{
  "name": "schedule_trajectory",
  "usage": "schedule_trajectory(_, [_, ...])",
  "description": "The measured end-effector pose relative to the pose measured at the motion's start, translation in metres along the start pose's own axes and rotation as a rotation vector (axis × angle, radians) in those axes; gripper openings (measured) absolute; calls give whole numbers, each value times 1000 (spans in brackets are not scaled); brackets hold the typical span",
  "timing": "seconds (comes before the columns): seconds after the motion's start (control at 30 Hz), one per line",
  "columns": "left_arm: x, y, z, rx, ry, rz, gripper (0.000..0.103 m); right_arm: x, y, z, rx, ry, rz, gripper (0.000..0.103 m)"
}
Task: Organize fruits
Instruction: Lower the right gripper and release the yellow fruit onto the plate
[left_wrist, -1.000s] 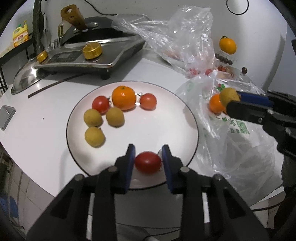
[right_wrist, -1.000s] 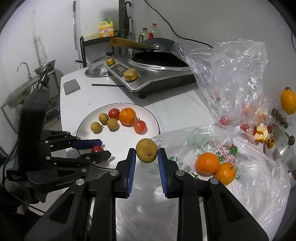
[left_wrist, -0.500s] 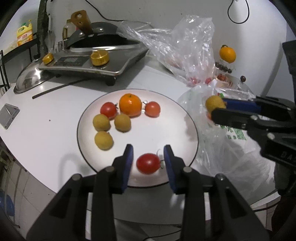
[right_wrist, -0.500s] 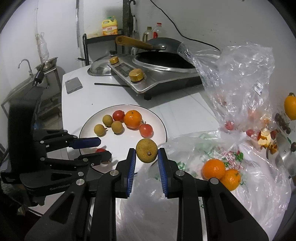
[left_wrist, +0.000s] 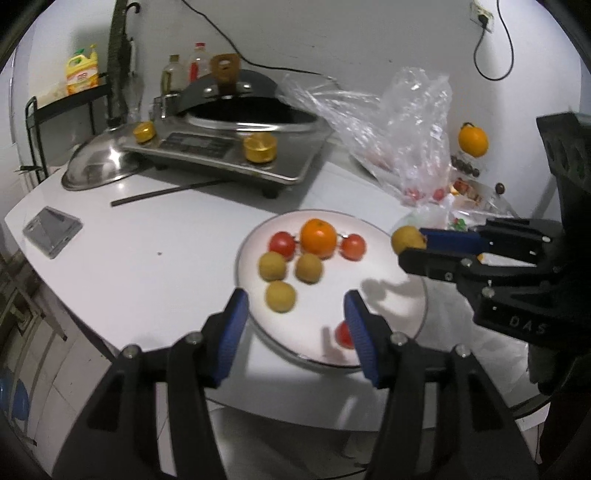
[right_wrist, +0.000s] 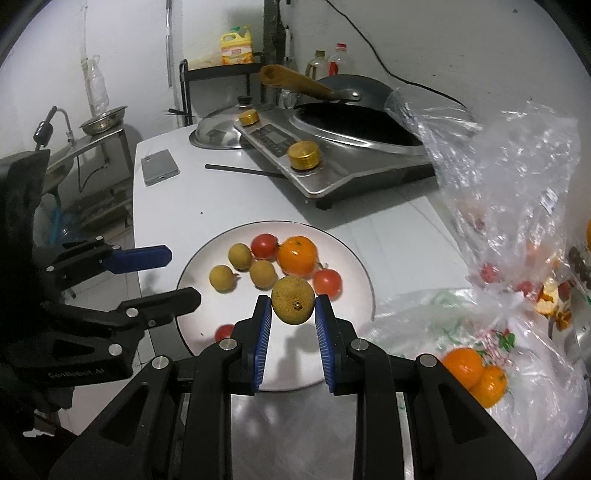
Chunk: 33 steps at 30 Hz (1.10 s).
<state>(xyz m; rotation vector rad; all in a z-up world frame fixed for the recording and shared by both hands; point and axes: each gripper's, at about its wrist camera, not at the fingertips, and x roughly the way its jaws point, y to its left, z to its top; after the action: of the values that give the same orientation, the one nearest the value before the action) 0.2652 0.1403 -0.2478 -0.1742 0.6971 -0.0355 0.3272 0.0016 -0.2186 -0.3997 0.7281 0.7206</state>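
Note:
A white plate (left_wrist: 369, 273) (right_wrist: 343, 258) holds an orange (left_wrist: 318, 237), three yellow-brown fruits (left_wrist: 280, 296) and tomatoes. My left gripper (left_wrist: 295, 314) is open and empty, raised over the plate's near edge; a small tomato (left_wrist: 343, 335) lies on the plate by its right finger. My right gripper (right_wrist: 291, 312) is shut on a yellow-brown fruit (right_wrist: 293, 305) and holds it above the plate's right side; the fruit also shows in the left wrist view (left_wrist: 405, 239).
A clear bag (right_wrist: 517, 369) right of the plate holds two oranges (right_wrist: 474, 371). A cooker with a wok (left_wrist: 236, 140) stands behind, with a steel lid (left_wrist: 96, 170), a black stick (left_wrist: 166, 192) and a phone (left_wrist: 51, 230) on the white table.
My left gripper let go of the small tomato on the plate, opened wide and pulled back and left. My right gripper carried the yellow-brown fruit from over the bag to over the plate.

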Motion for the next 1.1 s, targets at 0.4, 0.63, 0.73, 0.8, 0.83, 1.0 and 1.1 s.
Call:
schedule_trajectory(0.4, [3,33,-6,-46,3,21,56,33,24,10,-21,44,42,26])
schedule_trajectory(0.63, [9,44,-10,-61,14,17,56,55,36,10,-27,84,63,26])
schedule_trajectory(0.73, [10,47,-12,-68,15,13,56,62,39,8,-26,101,69,26])
schedule_trajectory(0.8, [11,49,-12,-71,15,11,56,66,41,7,-24,111,71,26])
schedule_trajectory(0.83, [12,49,-12,-72,16,11,56,68,42,6,-23,116,70,26])
schedule_trajectory(1.0, [13,51,-15,-75,21,1,56,75,43,3,-24,138,56,26])
schedule_trajectory(1.1, [14,51,-16,-75,22,-4,56,77,44,1,-26,147,50,26])
